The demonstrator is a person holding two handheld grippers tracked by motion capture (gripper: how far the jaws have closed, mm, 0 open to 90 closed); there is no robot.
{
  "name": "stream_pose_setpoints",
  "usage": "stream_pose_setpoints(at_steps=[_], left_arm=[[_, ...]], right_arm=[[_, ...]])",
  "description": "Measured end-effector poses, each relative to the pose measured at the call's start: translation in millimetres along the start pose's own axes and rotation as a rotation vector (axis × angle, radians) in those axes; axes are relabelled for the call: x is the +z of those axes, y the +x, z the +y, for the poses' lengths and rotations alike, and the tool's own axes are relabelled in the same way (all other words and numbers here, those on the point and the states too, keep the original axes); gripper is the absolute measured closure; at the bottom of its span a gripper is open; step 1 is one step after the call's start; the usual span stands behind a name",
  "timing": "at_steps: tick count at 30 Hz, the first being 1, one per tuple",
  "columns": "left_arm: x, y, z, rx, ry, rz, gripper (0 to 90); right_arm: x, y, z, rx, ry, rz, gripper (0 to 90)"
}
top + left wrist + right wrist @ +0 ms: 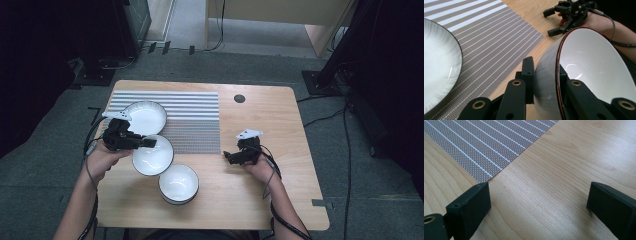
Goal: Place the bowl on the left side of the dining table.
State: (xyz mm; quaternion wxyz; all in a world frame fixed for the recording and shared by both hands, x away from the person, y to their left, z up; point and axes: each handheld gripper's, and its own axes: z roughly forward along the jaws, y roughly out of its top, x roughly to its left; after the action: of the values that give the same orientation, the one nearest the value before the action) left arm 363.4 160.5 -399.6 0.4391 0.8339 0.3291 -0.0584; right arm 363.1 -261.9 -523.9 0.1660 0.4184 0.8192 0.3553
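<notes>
Bowl (594, 65), white inside, dark-rimmed, tilted.

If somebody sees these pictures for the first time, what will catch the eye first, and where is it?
Three white bowls stand out: one bowl on the striped placemat, a middle bowl at the mat's near edge, and a third bowl on the bare wooden table. The left gripper is shut on the middle bowl's rim, and this bowl looks tilted. The right gripper waits open above the wood, right of the mat.

Three bowls are set on the bench's (260, 195) left half: far bowl (146, 117) on the mat (195, 125), middle bowl (152, 156) overlapping its edge, near bowl (178, 183) in front.
</notes>
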Motion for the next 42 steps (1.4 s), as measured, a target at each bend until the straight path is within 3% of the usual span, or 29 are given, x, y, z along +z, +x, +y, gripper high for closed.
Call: stream_pose_setpoints(at_steps=[17,42], left_arm=[[-0.7,17.4,-7.0,-0.038,-0.006,0.02,77.7],[12.2,37.1,-12.5,-0.068,0.014,0.039,77.8]], right_arm=[[-0.1,0.2,0.0,0.003,0.002,0.0,4.6],[0.1,0.2,0.0,0.003,-0.001,0.0,4.6]])
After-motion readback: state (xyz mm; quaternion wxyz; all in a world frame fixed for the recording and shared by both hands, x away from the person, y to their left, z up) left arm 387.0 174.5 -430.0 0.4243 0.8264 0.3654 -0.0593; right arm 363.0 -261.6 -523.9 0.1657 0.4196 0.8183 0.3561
